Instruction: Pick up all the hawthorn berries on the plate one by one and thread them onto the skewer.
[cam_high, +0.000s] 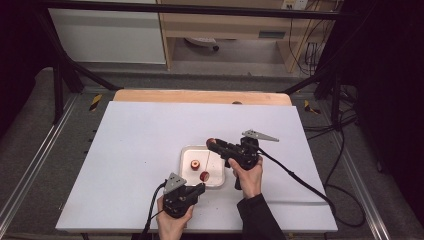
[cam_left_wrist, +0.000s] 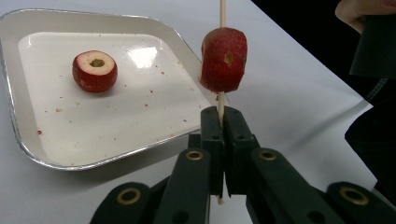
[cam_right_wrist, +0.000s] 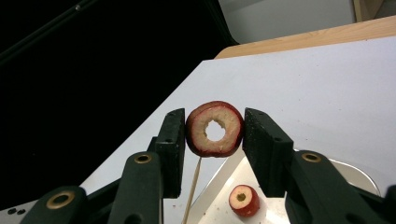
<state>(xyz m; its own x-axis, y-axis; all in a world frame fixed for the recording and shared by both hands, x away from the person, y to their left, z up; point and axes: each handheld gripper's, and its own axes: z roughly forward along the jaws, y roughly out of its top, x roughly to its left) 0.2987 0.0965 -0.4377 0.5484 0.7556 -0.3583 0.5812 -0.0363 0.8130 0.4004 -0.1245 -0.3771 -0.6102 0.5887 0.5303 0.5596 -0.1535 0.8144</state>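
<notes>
- High view: your left gripper (cam_high: 199, 189), lower centre, pinches the skewer (cam_high: 207, 162) over the tray (cam_high: 186, 152).
- Left gripper view: keep the skewer upright; one piece (cam_left_wrist: 223, 59) is threaded, upper centre.
- Right gripper view: your right gripper (cam_right_wrist: 214, 132) clamps the cored ring (cam_right_wrist: 214, 129), centre frame; line its hole over the tip.

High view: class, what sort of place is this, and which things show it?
Probably a lab recording station, not a kitchen: a white table board inside a black metal frame, cables trailing from the hand-held grippers, and one small white tray of cored red fruit pieces as the work.
</notes>
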